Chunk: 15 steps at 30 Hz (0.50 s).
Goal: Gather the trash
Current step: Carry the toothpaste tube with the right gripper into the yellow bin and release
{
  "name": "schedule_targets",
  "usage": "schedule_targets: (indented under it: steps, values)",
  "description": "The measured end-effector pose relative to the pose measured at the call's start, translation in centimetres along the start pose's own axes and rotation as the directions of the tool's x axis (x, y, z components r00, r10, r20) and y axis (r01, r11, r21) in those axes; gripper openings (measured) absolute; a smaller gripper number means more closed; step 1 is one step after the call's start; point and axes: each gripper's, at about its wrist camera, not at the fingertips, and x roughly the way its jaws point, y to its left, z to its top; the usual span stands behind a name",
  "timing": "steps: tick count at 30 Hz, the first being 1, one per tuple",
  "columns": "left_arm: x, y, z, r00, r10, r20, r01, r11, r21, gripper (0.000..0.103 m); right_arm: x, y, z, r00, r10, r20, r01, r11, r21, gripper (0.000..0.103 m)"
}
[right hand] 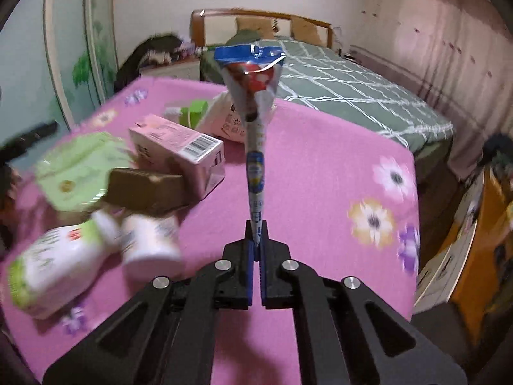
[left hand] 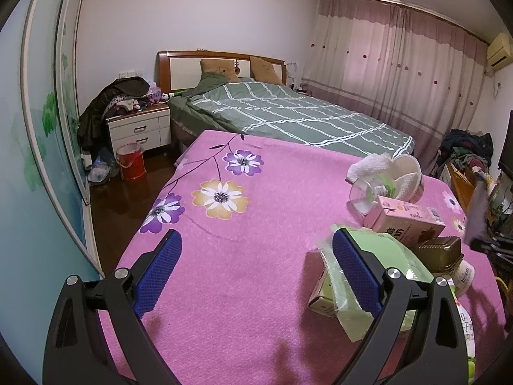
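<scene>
right claw: the right gripper (right hand: 256,240) has its blue pads pressed together on the narrow tail of a flattened blue, white and red cone-shaped wrapper (right hand: 255,102), which stands up from the jaws clear of the cloth.
left claw: the left gripper (left hand: 256,269) stands wide apart with nothing between its blue textured pads (left hand: 158,276); bare cloth lies under the gap.
trash heap: a pink rectangular drink carton (right hand: 179,150), a dark brown ridged plastic tray (right hand: 147,189), a pale green plastic packet (right hand: 77,166), a small white round tub (right hand: 150,243) and a white bottle with green print (right hand: 54,269) lie bunched together on the pink flowered cloth (left hand: 256,224).
open room: the left half of the cloth in the left wrist view is bare, from the printed flowers down to the near edge; in the right wrist view the cloth right of the wrapper is bare out to its right edge.
edges: the far edge of the cloth meets the bed with the green striped cover (left hand: 288,112); its left edge drops to dark wooden floor (left hand: 128,199).
left view only: a clear overturned plastic cup (left hand: 368,194), a crumpled white paper towel (left hand: 368,163), a red bucket (left hand: 130,162) on the floor and a white two-drawer nightstand (left hand: 139,130).
right view only: the wrapper and its grip; this view is blurred, so print on the heap is unreadable.
</scene>
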Motion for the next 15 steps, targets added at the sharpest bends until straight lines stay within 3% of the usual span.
schedule_targets:
  steps: [7,15]
  values:
    - [-0.5,-0.2,0.0,1.0,-0.006,0.017,0.006,1.0,0.01,0.094,-6.7,-2.7,-5.7,0.996,-0.078,0.052,0.066,0.978,0.199,0.003]
    - [-1.2,-0.6,0.0,0.999,-0.017,0.039,0.016,1.0,0.02,0.094,-11.9,-9.2,-14.2,0.959,-0.277,-0.053,0.273,0.869,0.413,0.003]
